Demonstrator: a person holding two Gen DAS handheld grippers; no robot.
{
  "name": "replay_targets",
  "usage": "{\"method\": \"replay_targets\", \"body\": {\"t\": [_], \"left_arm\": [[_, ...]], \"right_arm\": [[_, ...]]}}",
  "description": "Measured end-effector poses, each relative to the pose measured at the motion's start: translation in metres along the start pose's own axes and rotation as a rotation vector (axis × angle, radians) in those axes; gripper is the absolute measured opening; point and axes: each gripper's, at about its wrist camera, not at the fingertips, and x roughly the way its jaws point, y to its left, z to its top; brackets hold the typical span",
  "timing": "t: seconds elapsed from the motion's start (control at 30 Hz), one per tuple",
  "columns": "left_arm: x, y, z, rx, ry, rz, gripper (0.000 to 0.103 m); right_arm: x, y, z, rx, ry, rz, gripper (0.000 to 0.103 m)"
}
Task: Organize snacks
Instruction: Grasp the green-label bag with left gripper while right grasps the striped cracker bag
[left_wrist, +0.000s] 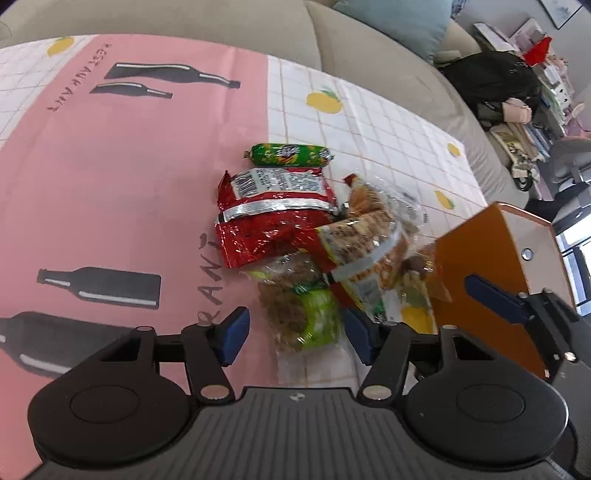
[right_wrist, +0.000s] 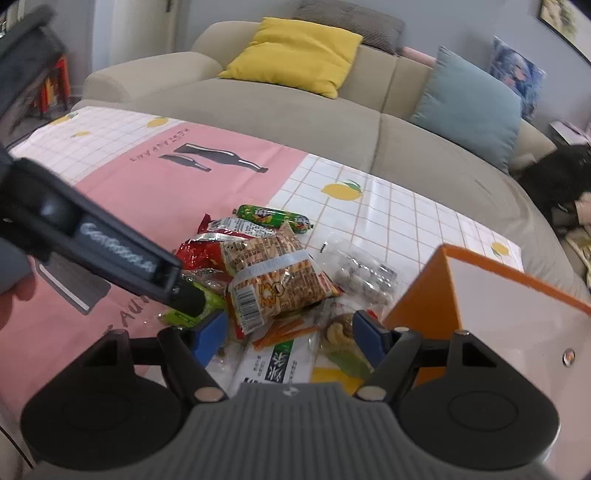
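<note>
Both grippers hover low over the heap of crinkly snack packets (left_wrist: 317, 240) on the pink and white-checked tablecloth (left_wrist: 129, 184). The left gripper (left_wrist: 295, 334) is spread wide, grasping nothing, its blue pads either side of a clear green-labelled packet (left_wrist: 303, 314). The right gripper (right_wrist: 290, 332) is released too, above a white green-printed packet (right_wrist: 277, 363). The orange-walled box (right_wrist: 476, 295) stands just beside the pile, and a green sausage stick (left_wrist: 288, 154) lies at the far edge.

Pink-and-white gridded tablecloth (left_wrist: 147, 184) with lemons, red foil packet (left_wrist: 266, 221), green sausage (left_wrist: 290, 154), orange box (right_wrist: 424, 295)
</note>
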Motion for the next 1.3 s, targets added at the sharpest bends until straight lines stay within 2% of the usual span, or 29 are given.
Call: {"method": "replay_targets", "body": {"t": [0.2,0.43,0.63,0.83,1.0,1.13,1.3], "left_arm": [[0.015,0.006,0.002,0.006,0.014,0.001,0.066],[0.023,0.006,0.005,0.014,0.03,-0.036,0.049],[0.018,0.007,0.005,-0.001,0.035,-0.034,0.04],[-0.006,0.014,0.0,-0.012,-0.017,0.012,0.039],[-0.023,0.019,0.001,-0.018,-0.043,0.02,0.039],[-0.03,0.02,-0.002,-0.024,-0.049,0.022,0.039],[-0.035,0.022,-0.007,-0.037,-0.049,0.027,0.039]], "right_arm": [[0.012,0.004,0.004,-0.115,-0.027,0.021,0.073],[0.031,0.009,0.007,-0.25,-0.009,0.011,0.074],[0.042,0.013,0.011,-0.261,-0.008,0.012,0.077],[0.054,0.017,0.016,-0.26,0.002,0.02,0.08],[0.066,0.018,0.018,-0.227,0.022,0.03,0.08],[0.069,0.02,0.018,-0.207,0.027,0.033,0.078],[0.068,0.022,0.017,-0.179,0.039,0.032,0.066]]}}
